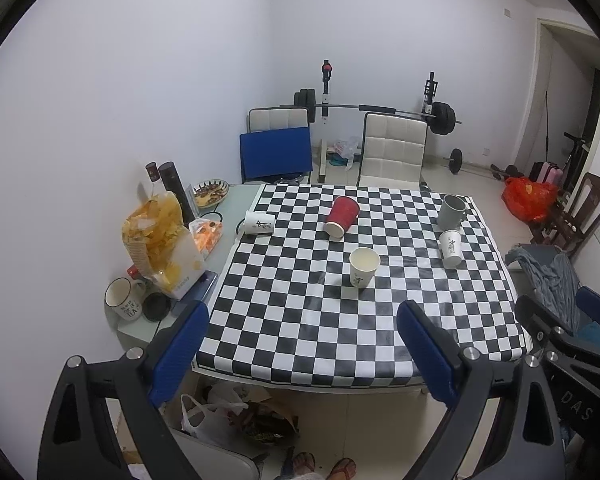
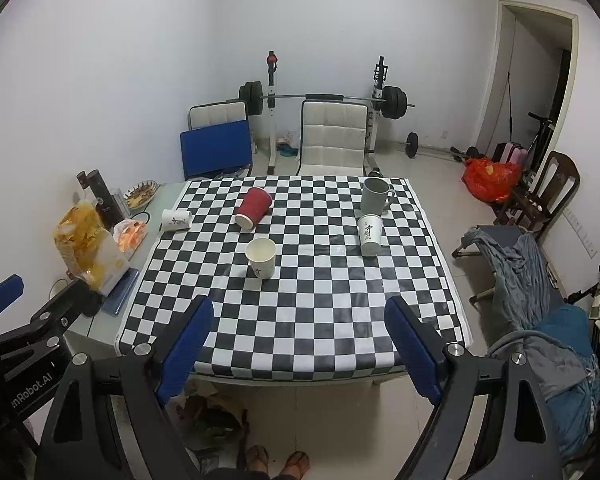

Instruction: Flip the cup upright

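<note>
the red cup (image 1: 342, 216) lies on its side in the far middle of the checkered cloth (image 1: 300, 344), well apart from the cloth's edges; a white paper cup (image 1: 364, 267) stands upright just nearer; open cloth lies near; left gripper (image 1: 300, 360) and right gripper (image 2: 298, 354) hang beyond the near edge, jaws wide, holding nothing.
</note>
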A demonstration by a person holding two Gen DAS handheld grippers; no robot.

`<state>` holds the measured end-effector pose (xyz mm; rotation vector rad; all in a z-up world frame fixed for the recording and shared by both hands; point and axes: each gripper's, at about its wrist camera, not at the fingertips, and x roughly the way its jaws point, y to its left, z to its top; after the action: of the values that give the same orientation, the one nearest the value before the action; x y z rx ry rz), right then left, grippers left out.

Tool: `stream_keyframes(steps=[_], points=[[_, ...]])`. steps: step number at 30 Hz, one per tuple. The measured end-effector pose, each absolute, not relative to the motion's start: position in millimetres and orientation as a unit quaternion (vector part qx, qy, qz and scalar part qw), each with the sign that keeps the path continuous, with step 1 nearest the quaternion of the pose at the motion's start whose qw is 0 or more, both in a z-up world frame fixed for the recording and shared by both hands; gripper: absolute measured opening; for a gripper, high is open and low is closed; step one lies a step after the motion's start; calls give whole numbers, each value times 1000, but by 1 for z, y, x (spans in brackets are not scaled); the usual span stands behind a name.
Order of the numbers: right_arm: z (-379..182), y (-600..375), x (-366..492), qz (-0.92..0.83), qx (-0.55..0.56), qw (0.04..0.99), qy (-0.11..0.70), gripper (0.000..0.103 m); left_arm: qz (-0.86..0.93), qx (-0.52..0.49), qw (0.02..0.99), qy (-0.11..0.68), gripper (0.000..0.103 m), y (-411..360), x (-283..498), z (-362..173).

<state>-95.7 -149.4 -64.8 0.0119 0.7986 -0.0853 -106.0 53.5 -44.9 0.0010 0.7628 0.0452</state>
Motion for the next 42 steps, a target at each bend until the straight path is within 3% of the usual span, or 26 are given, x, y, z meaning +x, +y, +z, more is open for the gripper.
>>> stream_keyframes(steps=[42], points=[[-54, -147, -99, -58, 5, 921, 386, 89, 18, 3, 930, 367, 96, 53, -110, -41]])
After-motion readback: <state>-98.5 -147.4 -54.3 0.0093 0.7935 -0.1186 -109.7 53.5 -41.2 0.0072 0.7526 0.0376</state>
